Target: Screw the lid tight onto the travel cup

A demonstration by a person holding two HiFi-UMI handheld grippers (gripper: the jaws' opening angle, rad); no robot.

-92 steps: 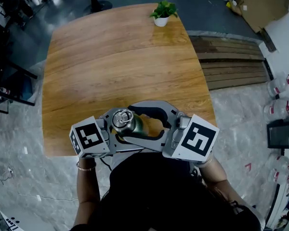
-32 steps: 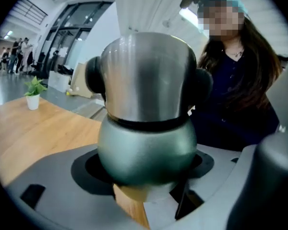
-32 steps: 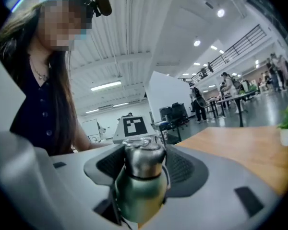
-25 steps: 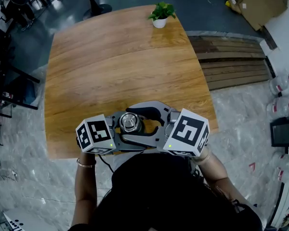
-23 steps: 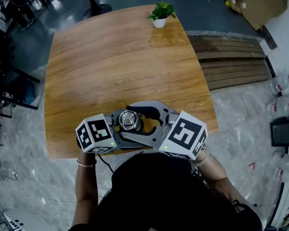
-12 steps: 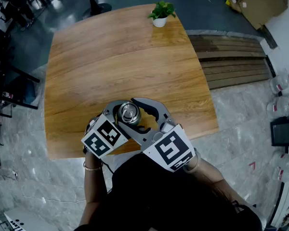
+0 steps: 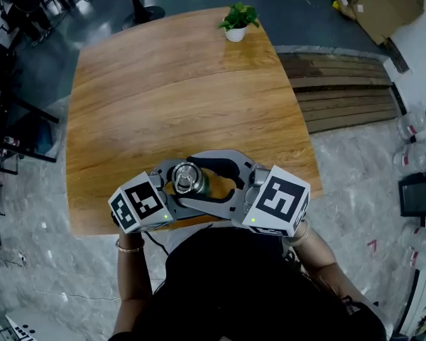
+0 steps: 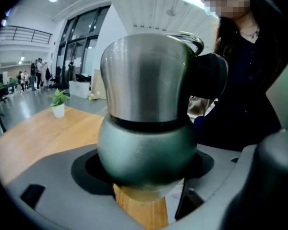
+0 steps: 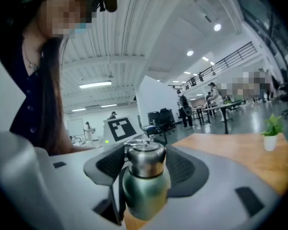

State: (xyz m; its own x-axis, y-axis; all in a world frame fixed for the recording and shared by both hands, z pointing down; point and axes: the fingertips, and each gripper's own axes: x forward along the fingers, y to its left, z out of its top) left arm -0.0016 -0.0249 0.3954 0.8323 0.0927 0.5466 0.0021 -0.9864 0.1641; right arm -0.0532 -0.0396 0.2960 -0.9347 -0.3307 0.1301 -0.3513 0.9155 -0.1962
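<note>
Spreading across most of the head view, the wooden table (image 7: 163, 84) stands on a grey stone floor (image 7: 355, 183). The person (image 7: 234, 290), in dark clothing, stands at the table's near edge, with a bracelet (image 7: 128, 247) on the left wrist. Both tools meet just in front of the person, their marker cubes turned upward: the left cube (image 7: 136, 203) over the table's edge, the right cube (image 7: 279, 199) beside it.

The left gripper (image 8: 144, 171) clamps the round green body of the travel cup (image 8: 146, 150); its dark curved pads hug the body on both sides. The cup stands upright on the wood, close to the near edge and between the two tools. The right gripper (image 9: 145, 164) reaches in from the opposite side and sits higher, with its ribbed pads (image 9: 110, 164) closed against the steel lid (image 9: 145, 159), which sits on the cup's neck.

At the far edge of the table, well apart from the cup, a small potted plant (image 7: 236, 20) stands in a white pot.
</note>
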